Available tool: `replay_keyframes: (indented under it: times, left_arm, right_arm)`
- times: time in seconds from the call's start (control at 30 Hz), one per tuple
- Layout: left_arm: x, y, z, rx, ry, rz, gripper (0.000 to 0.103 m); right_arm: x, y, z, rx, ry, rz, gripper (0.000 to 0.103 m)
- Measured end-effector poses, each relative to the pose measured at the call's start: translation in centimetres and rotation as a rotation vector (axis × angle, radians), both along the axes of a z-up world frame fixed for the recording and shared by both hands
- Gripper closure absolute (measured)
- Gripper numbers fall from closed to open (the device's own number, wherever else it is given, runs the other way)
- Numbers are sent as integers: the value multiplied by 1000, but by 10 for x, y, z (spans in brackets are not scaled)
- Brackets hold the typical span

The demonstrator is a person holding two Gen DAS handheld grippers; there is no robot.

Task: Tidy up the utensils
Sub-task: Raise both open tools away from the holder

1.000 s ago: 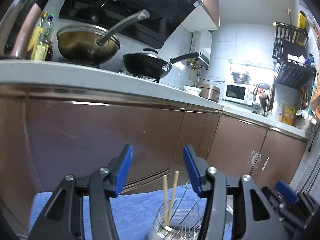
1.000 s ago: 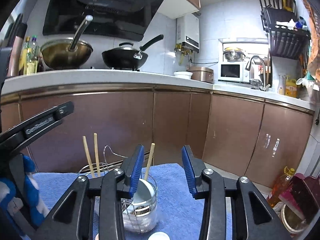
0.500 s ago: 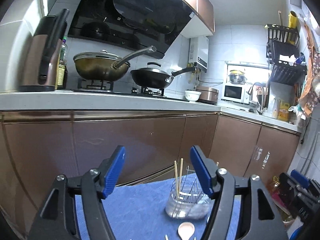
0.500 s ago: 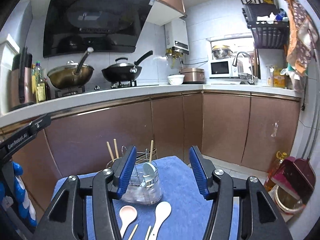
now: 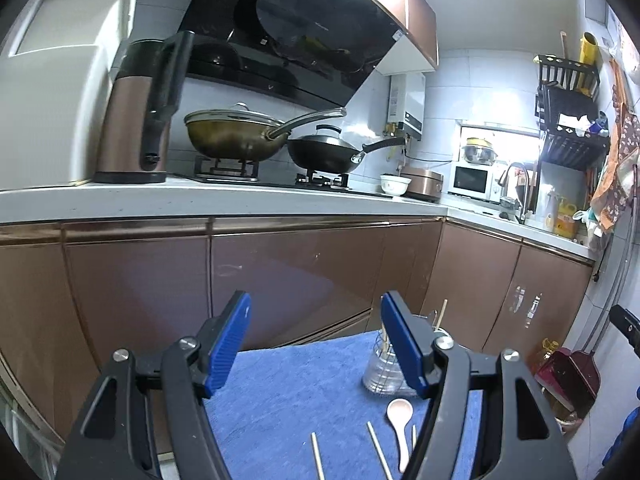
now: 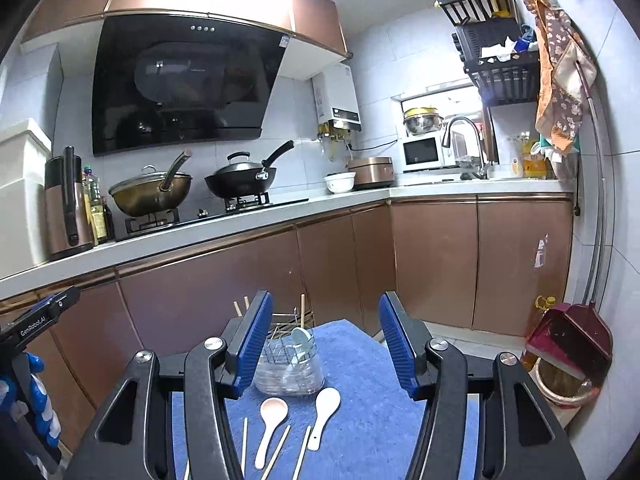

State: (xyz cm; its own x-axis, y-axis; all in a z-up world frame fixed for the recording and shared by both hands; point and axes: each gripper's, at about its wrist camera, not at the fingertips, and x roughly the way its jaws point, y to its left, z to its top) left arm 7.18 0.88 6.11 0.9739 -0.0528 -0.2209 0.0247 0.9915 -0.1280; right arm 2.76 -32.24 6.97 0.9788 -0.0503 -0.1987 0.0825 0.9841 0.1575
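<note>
A clear utensil holder (image 6: 289, 372) with a wire divider stands on a blue cloth (image 6: 360, 400). It holds a pale blue spoon (image 6: 301, 340) and upright chopsticks (image 6: 303, 311). A pink spoon (image 6: 271, 420), a white spoon (image 6: 325, 412) and several loose chopsticks (image 6: 276, 458) lie on the cloth in front of it. My right gripper (image 6: 326, 348) is open and empty, above and short of the holder. My left gripper (image 5: 316, 344) is open and empty, left of the holder (image 5: 382, 372); the pink spoon (image 5: 400, 420) and chopsticks (image 5: 376, 454) lie below it.
Brown cabinet doors (image 6: 224, 300) stand right behind the cloth under a white counter (image 6: 200, 236) with woks, a kettle and a microwave. A red dustpan (image 6: 568, 340) and a bin sit on the floor at right. The left gripper's body (image 6: 28, 340) shows at the left edge.
Both grippers have risen and drawn back from the holder, still open. The holder now looks smaller and farther, and the spoons and chopsticks on the cloth have come into view.
</note>
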Motion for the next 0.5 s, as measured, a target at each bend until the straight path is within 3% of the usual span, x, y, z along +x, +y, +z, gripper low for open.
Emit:
replay_keyframes:
  times: [0.5]
  left_arm:
    - [-69, 17, 12, 6, -24, -13, 37]
  right_arm:
    - [-67, 8, 21, -12, -63, 9, 46]
